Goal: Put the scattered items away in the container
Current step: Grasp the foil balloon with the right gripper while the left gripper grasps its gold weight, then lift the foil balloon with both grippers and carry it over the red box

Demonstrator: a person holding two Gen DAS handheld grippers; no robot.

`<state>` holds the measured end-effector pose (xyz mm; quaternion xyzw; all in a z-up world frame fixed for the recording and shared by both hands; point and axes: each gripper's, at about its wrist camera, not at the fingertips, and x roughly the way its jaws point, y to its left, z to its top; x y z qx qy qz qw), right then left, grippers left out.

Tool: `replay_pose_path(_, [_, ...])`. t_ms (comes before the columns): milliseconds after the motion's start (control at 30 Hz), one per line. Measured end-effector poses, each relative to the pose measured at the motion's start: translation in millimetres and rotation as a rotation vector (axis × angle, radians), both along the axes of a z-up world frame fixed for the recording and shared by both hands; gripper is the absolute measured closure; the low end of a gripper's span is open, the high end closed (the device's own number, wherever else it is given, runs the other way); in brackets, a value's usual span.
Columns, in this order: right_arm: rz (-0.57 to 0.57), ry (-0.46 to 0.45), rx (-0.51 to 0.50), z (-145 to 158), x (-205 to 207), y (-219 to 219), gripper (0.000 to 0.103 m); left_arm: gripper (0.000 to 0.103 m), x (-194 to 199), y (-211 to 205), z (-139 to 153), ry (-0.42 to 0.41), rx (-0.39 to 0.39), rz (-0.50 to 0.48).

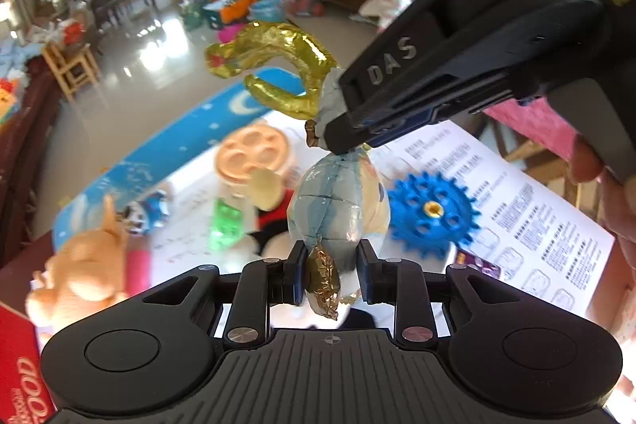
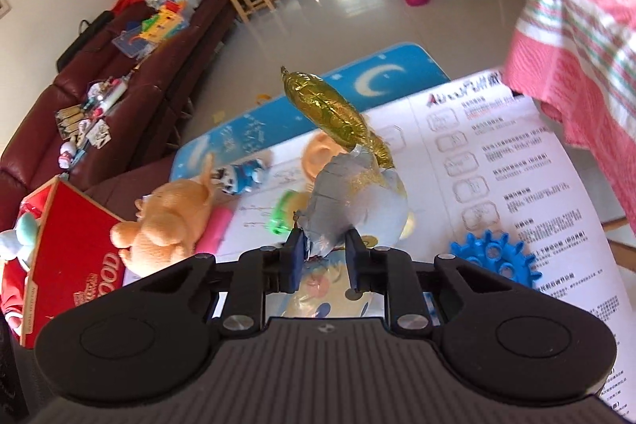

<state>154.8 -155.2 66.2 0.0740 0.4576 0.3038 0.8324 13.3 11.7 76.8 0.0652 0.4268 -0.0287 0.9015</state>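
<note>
Left tongs [image 1: 330, 275] and right tongs [image 2: 322, 257] both pinch foil balloon toy [image 1: 338, 201], lifted. Red box [image 2: 67, 257] maybe container; carry together, no pulling apart.

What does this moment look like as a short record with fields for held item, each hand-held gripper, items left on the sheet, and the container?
held item: foil balloon toy, gold and grey-blue, lifted above the sheet
left hand-held gripper: shut on its lower end
right hand-held gripper: shut on its grey part
left on sheet: blue gear, orange plush, green toy
container: red box, at left
</note>
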Motion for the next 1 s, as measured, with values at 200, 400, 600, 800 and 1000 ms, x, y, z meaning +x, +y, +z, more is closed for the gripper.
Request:
replay_pose_path(200, [0.111,-0.096,0.001,36,-21,44,0.091,0.082,-20,36,30,-0.082,0.012,0.090])
replay_pose_path(400, [0.220,-0.172,0.002,65,-43,102,0.093,0.084,-56,80,57,-0.189,0.021,0.200])
replay_pose_path(600, [0.314,-0.202,0.038,89,-63,158,0.093,0.084,-88,129,83,-0.253,0.067,0.290])
replay_pose_path(800, [0.444,-0.250,0.062,119,-98,235,0.093,0.084,-127,187,109,-0.309,0.144,0.437])
replay_pose_path(1000, [0.627,-0.270,0.122,138,-149,327,0.093,0.084,-176,237,128,-0.301,0.286,0.597])
